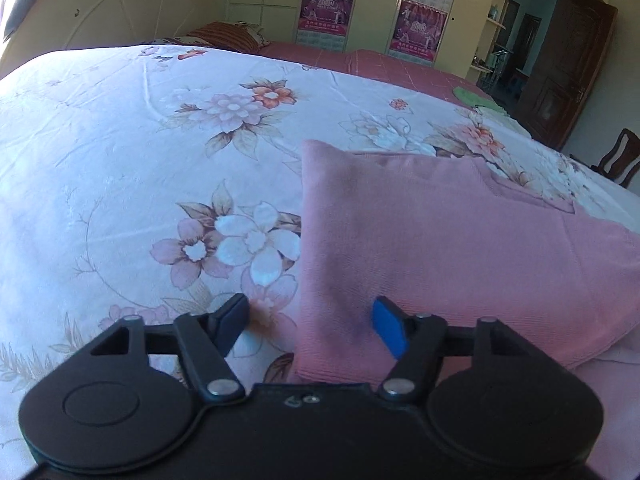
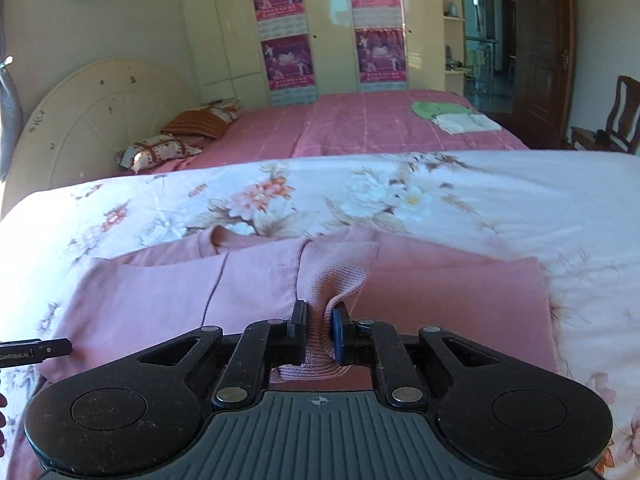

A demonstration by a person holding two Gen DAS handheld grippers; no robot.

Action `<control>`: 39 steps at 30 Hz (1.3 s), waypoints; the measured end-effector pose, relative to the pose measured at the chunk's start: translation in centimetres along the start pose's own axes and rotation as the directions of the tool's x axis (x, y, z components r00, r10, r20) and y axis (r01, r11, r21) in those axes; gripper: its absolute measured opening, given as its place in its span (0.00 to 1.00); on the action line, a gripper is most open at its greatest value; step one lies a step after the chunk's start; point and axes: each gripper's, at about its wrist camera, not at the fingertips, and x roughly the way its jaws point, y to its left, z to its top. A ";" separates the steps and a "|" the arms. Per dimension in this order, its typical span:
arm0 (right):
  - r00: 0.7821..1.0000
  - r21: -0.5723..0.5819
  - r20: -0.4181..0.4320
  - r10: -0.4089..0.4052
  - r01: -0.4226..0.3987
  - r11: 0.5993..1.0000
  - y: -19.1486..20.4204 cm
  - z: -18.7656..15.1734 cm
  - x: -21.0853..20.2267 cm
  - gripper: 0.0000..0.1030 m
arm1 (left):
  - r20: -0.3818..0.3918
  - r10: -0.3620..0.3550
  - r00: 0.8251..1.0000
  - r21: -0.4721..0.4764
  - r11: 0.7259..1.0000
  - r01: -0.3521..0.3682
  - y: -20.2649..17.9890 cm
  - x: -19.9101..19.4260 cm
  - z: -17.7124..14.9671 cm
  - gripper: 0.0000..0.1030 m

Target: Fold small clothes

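Pink knit sweater (image 2: 248,292) lay flat on the floral bedspread (image 2: 520,200), partly folded, its neckline toward the far side in the right wrist view. One layer was turned over along the garment's left side, leaving a straight folded edge there in the left wrist view (image 1: 440,248).

Right tongs (image 2: 320,328): clamped together on a bunched ribbed strip of the sweater, apparently a cuff or hem. The fabric was pinched between the black finger and the blue-padded finger (image 2: 341,332) and gathered into ridges that fanned out beyond the tips. The pinched strip lay over the middle of the garment.

Left tongs (image 1: 310,324): fingers well apart, gripping nothing. The black finger (image 1: 232,320) hung over bare bedspread just left of the folded edge; the blue-padded one sat over the pink knit. Whether either touched the cloth could not be told. The tip of these tongs also showed at the left margin of the right wrist view (image 2: 36,352), beside the sweater's left edge.

Beyond the bedspread: a pink checked bed sheet (image 2: 360,128), two pillows (image 2: 180,136) near a cream headboard (image 2: 80,120), and a green cloth and a folded white cloth (image 2: 464,122) at the far right corner. Cream wardrobe (image 2: 332,20) with posters behind; wooden chair (image 2: 616,116) at right.
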 end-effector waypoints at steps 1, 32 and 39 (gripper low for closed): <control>1.000 0.001 -0.019 -0.014 0.014 1.000 -0.3 -0.4 0.5 0.12 | 0.021 0.011 1.000 -0.002 1.000 -0.011 0.1 -0.1 -0.2 0.42; 0.993 0.109 -0.115 0.040 -0.028 0.994 -1.2 -2.4 1.9 0.57 | -0.017 -0.110 0.994 -0.032 0.993 0.110 1.5 -2.5 -1.6 0.12; 0.990 0.039 -0.138 0.003 0.003 0.999 0.5 -3.0 2.7 0.56 | 0.045 -0.058 0.997 -0.010 0.998 0.058 2.8 -2.3 -2.3 0.11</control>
